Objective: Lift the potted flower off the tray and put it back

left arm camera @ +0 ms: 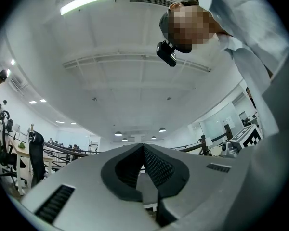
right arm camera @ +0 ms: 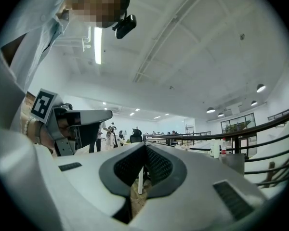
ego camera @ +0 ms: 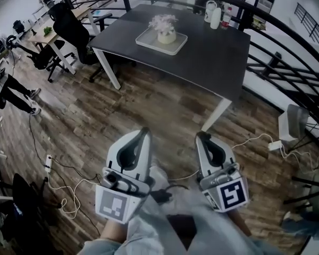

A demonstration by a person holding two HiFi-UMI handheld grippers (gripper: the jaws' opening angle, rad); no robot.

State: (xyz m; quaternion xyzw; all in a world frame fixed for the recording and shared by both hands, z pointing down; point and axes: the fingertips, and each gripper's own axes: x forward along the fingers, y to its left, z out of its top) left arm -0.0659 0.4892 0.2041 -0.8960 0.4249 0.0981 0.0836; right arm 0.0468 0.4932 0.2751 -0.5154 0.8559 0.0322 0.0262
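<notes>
The potted flower (ego camera: 165,28), white blooms in a pale pot, stands upright on the white tray (ego camera: 149,42). The tray lies on the left half of the dark table (ego camera: 212,62), set in from every edge. From the tray, bare tabletop runs toward the near right corner, and a white jug and bottles (ego camera: 217,15) cluster at the far right corner. Both hand-held grippers hang low in the foreground over the wood-plank floor (ego camera: 149,105), well apart from the table's near edge and from the flower. The left gripper (ego camera: 143,132) has its jaws closed tip to tip and grips nothing, which its own view (left arm camera: 143,145) confirms, with only ceiling and distant office beyond. The right gripper (ego camera: 202,136) is likewise closed on nothing, its dark pads meeting in its own view (right arm camera: 145,145). The two grippers sit side by side with a gap between them. Open planks lie between them and the table's white front leg (ego camera: 217,115). White cables (ego camera: 64,187) loop on the floor to the left of the left gripper. A black curved railing (ego camera: 287,41) bounds the space behind and to the right of the table. Black office chairs (ego camera: 69,25) stand off its left edge.
</notes>
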